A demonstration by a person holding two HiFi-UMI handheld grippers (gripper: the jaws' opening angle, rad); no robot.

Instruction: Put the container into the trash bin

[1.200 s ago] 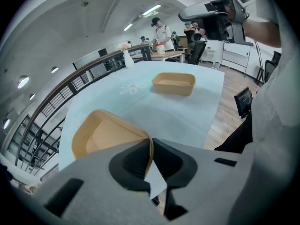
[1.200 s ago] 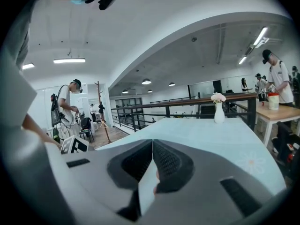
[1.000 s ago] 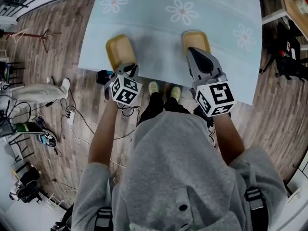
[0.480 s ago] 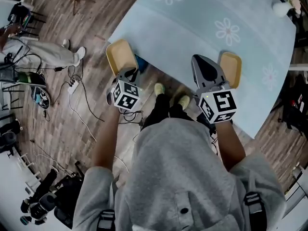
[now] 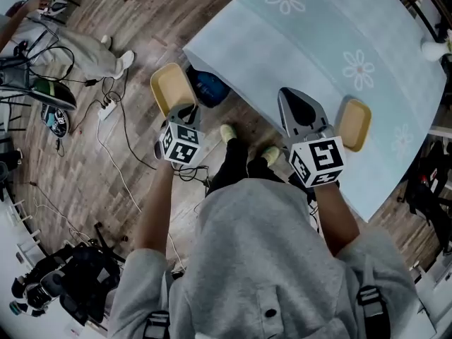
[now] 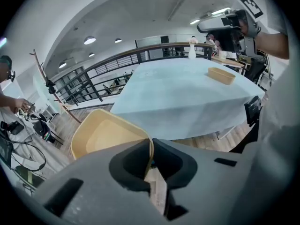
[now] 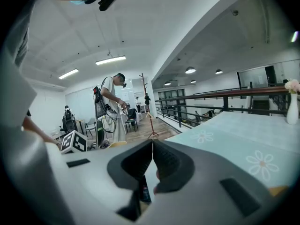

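Left gripper [image 5: 181,107] is out past the desk [image 5: 311,41] corner, over the floor [image 5: 78,189]. Its fingers [image 6: 129,165] are pinched almost shut on the thin rim of the yellow container [image 6: 101,132], so the container is off the desk and in the air, sticking out ahead of the grip. That's the worry, I'd say: it's held by one edge only, with the whole body beyond the pinch, so a quick swing or a roll of the wrist could let it pivot or slide free before it reaches the trash bin. And where is the trash bin? A blue rounded thing [image 5: 209,88] sits tucked under the desk edge just beside the container. It may be the bin, I can't tell, and if it is, the overhanging edge could catch the container going in. Right gripper [image 5: 294,96] hovers at the near edge of the desk, fingers [image 7: 131,165] closed together on nothing, with a second container [image 5: 354,123] just beside it; a careless sweep could knock that one off. Cables [image 5: 126,143] trail across the floor near the feet, a likely snag for a sideways step.
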